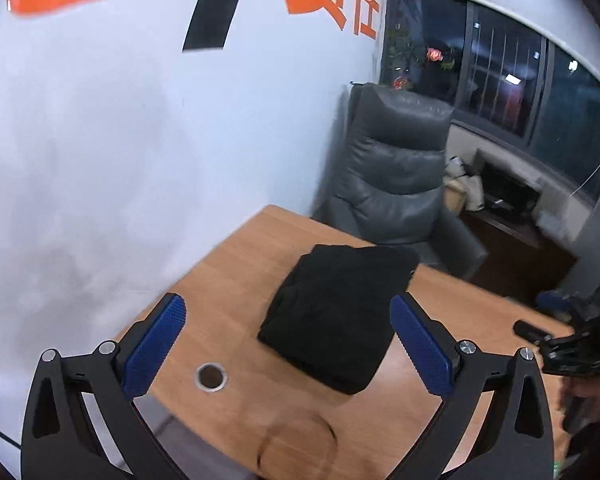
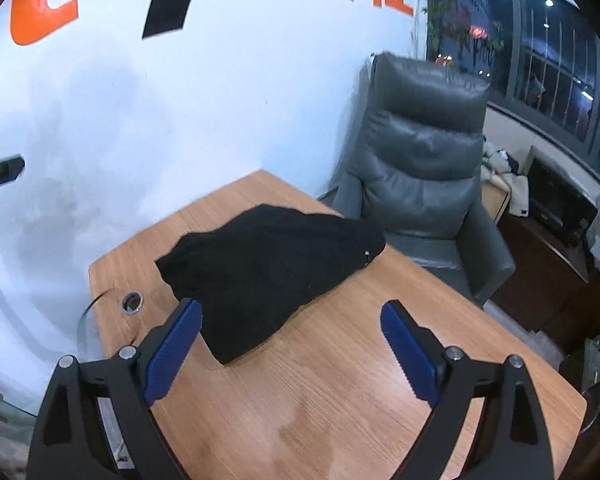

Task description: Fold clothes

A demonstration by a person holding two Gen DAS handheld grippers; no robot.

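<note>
Your left gripper (image 1: 288,312) stood wide open and empty above the wooden table (image 1: 440,320), and your right gripper (image 2: 291,318) was likewise spread wide, holding nothing. Between both pairs of blue pads lay the folded black garment (image 1: 336,316), flat on the table and clear of the pads. Only the left view showed your other gripper at its right edge; only the right view showed the table's near right corner

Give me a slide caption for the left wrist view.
Left gripper open above a folded black garment on the wooden desk, grey armchair behind.
</note>
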